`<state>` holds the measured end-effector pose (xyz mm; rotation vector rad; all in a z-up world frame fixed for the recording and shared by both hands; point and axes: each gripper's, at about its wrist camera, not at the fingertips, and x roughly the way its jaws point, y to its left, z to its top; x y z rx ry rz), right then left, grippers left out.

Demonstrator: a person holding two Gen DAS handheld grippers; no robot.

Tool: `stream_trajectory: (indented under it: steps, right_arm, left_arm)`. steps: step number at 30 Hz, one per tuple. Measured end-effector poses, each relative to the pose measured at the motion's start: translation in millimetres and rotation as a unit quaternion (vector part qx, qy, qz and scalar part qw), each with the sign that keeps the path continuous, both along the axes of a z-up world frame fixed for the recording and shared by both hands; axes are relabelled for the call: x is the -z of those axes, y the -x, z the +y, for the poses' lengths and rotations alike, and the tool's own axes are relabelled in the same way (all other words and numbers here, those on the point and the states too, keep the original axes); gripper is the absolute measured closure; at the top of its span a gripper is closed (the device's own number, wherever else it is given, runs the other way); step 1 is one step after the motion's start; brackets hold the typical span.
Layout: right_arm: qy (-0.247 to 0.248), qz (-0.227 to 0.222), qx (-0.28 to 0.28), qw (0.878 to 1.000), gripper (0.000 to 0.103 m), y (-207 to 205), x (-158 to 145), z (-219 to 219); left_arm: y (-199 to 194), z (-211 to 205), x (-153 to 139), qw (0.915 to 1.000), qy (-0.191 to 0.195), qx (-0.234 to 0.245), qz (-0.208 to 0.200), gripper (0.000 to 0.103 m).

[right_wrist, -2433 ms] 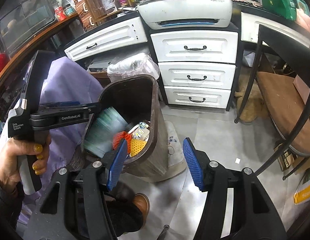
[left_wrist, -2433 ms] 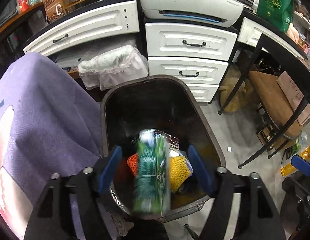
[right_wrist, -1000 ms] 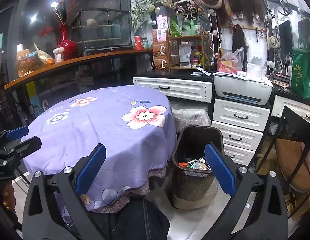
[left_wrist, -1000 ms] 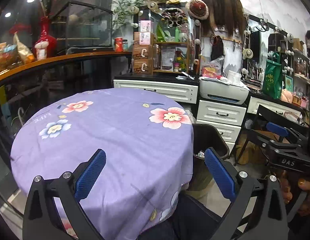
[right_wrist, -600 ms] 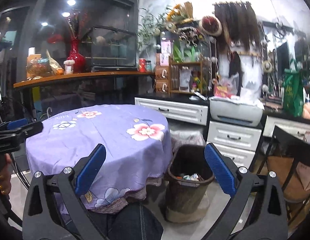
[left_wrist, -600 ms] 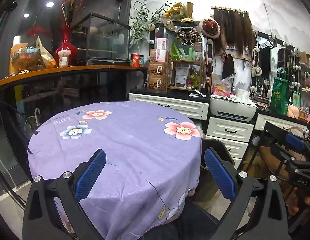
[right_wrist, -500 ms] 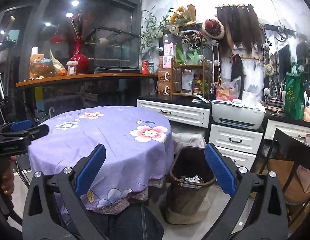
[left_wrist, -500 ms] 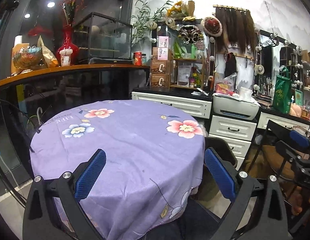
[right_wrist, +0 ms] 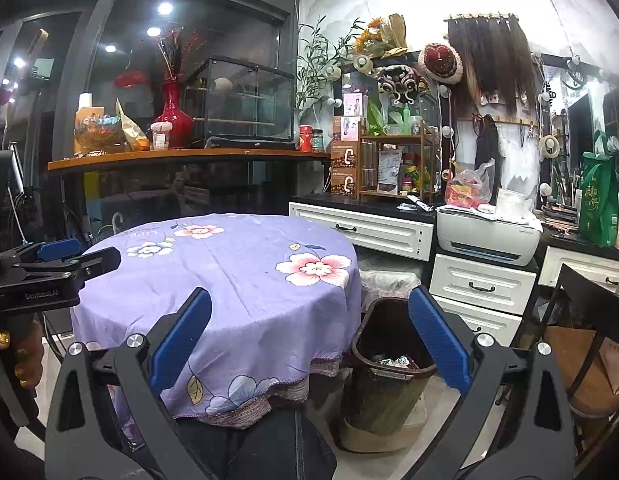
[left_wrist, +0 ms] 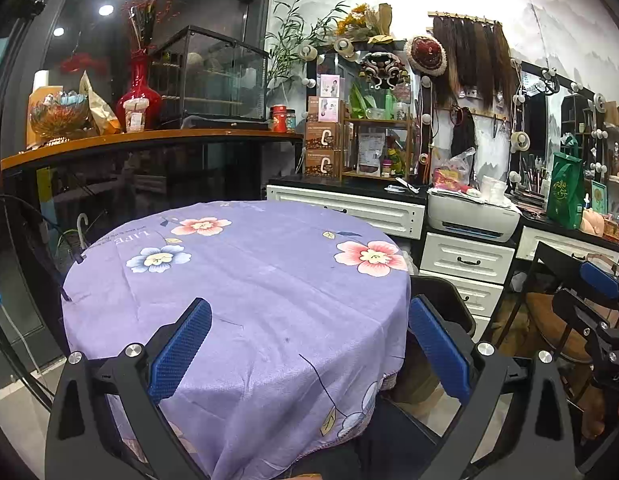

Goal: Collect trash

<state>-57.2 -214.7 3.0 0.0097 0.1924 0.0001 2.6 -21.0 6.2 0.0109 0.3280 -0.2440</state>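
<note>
both the left gripper (left_wrist: 309,348) and right gripper (right_wrist: 309,348) are pulling back wide open and empty, leaving trash in the bin (right_wrist: 385,392); the table (left_wrist: 249,280) is looking cleared.

"GenRobot.AI" on left tongs (right_wrist: 79,258) body; "LIFE" on purple tablecloth (left_wrist: 245,280), upside down.

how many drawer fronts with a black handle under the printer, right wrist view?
2: one directly under the printer at, one below it partly behind the trash bin. A lower one may be hidden.
</note>
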Motion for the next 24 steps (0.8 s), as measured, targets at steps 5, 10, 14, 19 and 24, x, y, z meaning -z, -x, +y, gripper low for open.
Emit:
stream_trajectory:
  steps: [5,10,14,19,24]
  right_arm:
    - [-0.006,-0.001,0.000,1.000,0.006,0.7,0.5,-1.9]
    - [-0.008,-0.002,-0.001,1.000,0.006,1.5,1.0,-1.9]
    - [-0.006,-0.004,-0.003,1.000,0.006,2.3,-0.4,-0.5]
    - [-0.009,-0.005,-0.002,1.000,0.006,2.3,-1.1,-0.9]
    - [-0.009,-0.005,-0.002,1.000,0.006,3.3,-1.6,-0.8]
  left_arm:
    - [1.0,-3.6,-0.1,0.9999,-0.009,0.003,-0.003,0.005]
    - [2.0,-5.4,-0.3,0.9999,-0.011,0.003,-0.004,0.005]
    - [2.5,-7.4,-0.8,0.9999,-0.015,0.003,-0.004,0.005]
    - [2.9,-8.1,-1.9,0.9999,-0.015,0.002,-0.006,0.005]
    - [3.9,-7.7,-2.7,0.9999,-0.014,0.002,-0.008,0.005]
